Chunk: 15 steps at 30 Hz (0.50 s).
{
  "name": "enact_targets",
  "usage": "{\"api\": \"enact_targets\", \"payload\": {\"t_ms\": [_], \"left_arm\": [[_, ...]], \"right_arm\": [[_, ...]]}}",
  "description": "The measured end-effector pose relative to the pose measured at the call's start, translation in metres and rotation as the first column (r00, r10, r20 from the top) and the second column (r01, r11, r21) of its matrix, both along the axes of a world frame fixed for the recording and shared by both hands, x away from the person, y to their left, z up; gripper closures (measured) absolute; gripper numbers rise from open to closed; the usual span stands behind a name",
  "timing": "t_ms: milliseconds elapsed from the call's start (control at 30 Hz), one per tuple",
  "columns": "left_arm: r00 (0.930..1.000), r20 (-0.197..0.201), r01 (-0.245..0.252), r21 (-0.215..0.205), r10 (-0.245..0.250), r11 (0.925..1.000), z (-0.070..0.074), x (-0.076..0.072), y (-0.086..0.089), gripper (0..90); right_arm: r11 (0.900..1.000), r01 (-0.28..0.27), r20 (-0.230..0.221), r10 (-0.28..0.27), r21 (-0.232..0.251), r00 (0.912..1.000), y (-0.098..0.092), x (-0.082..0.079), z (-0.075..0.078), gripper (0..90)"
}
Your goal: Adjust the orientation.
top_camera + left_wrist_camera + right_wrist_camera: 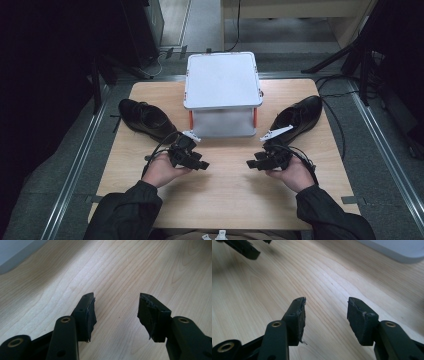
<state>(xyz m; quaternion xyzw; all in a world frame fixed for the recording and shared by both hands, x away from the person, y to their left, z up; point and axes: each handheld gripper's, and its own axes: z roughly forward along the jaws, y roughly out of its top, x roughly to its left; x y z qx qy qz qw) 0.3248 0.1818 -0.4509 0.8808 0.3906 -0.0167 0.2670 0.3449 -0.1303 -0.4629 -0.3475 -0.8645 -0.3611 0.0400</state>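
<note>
Nearest, the person's hands are holding both tools low over the wooden table (225, 195), tips facing each other across a bare strip of wood. Both the left gripper (199, 164) and the right gripper (253, 163) are standing about half open and gripping nothing, as each gripper view is showing with plain wood between the jaws. Farther off, the left shoe (145, 119) is lying just beyond the left hand, and the right shoe (300, 116) is sitting just beyond the right hand, both apart from the tools. Between them, at the far middle, the white box (222, 90) is standing with its lid closed. Judging by this, the work is hardly starting: neither shoe is being touched, and everything is remaining to be done. What the box contains is hidden, and the shoes' details are getting lost in the dark leather.
</note>
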Motion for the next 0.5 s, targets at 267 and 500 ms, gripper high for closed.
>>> {"api": "enact_targets", "payload": {"t_ms": [267, 500], "left_arm": [[0.9989, -0.006, -0.046, -0.013, 0.045, 0.9989, 0.001, -0.010, 0.018, 43.0], [0.9958, -0.018, -0.090, -0.019, 0.090, 0.9958, 0.003, -0.016, 0.034, 44.9]], "right_arm": [[0.997, -0.076, -0.004, 0.076, -0.021, 0.9971, 0.017, 0.008, -0.001, 51.2], [0.992, -0.128, -0.008, 0.128, -0.024, 0.9918, 0.030, 0.012, -0.001, 53.8]]}}
